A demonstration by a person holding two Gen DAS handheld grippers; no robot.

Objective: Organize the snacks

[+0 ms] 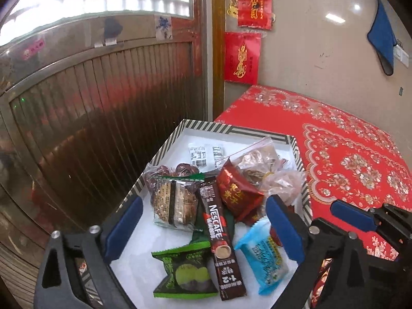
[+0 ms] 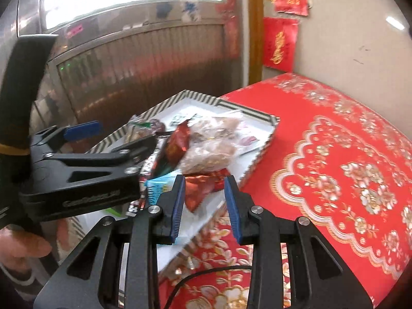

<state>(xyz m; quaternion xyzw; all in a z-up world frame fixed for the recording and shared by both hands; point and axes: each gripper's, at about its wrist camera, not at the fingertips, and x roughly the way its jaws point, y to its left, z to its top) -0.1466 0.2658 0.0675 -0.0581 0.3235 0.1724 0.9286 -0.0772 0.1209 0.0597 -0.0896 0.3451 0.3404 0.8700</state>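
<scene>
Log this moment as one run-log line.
left gripper: open, empty, over striped box | right gripper: open, empty, at box edge | Nescafe stick, snacks in box | red tablecloth

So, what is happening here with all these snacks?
A person holds two grippers over a striped box of snacks on a red tablecloth. The left gripper is open above the Nescafe stick, holding nothing. The right gripper is open at the box's edge, near a red packet. Nothing is gripped yet.
</scene>
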